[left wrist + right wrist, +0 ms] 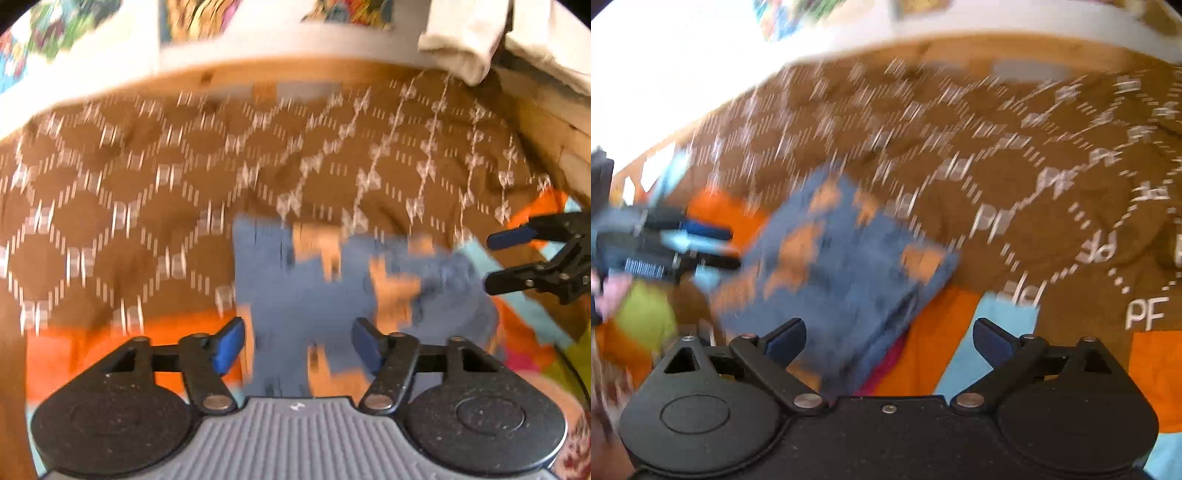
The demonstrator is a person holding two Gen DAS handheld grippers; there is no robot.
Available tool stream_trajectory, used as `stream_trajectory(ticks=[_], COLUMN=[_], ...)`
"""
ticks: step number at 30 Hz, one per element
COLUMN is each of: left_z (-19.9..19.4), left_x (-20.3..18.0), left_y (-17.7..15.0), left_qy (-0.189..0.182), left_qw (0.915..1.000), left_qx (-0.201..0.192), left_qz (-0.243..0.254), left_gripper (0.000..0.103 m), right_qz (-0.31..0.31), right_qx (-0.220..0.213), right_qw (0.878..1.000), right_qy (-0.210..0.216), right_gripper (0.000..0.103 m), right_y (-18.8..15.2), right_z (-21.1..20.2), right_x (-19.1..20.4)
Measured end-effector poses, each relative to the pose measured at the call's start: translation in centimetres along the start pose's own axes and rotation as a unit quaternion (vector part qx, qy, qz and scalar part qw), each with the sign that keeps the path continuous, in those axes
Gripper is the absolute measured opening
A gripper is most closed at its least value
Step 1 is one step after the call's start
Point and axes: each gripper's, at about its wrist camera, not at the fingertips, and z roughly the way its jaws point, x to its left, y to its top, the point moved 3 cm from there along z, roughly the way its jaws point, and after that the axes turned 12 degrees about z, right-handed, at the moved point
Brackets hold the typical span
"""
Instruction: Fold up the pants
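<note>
**Folded pants lie free on the bed**

We see the blue, orange-patched pants (303, 288) folded on the brown patterned bedspread (147, 177). Left hand-held gripper (297, 347) and right hand-held gripper (890, 341) both stand spread, pinching nothing, pants just beyond.

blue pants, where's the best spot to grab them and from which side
Probably the layered open edge of the blue pants, nearest the right tool. Come in low from that near side: the stacked layers show there, so one pinch catches the whole folded bundle lying flat on the brown blanket.
</note>
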Motion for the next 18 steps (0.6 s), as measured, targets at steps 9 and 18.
stream_trajectory(ticks=[9, 18], left_z=[9.0, 9.2], left_x=[-0.9, 1.7], left_y=[3.2, 2.6], left_qy=[0.075, 0.078], left_qw=[0.9936, 0.9956], left_qx=[0.036, 0.037], left_qz=[0.077, -0.036], left_gripper=[0.068, 0.081], right_qz=[-0.031, -0.024], right_qx=[-0.062, -0.092], right_qw=[0.99, 0.983], right_qy=[-0.126, -0.154], right_gripper=[0.095, 0.099], right_y=[0.5, -0.1], right_z=[5.4, 5.5], right_x=[1.2, 0.1])
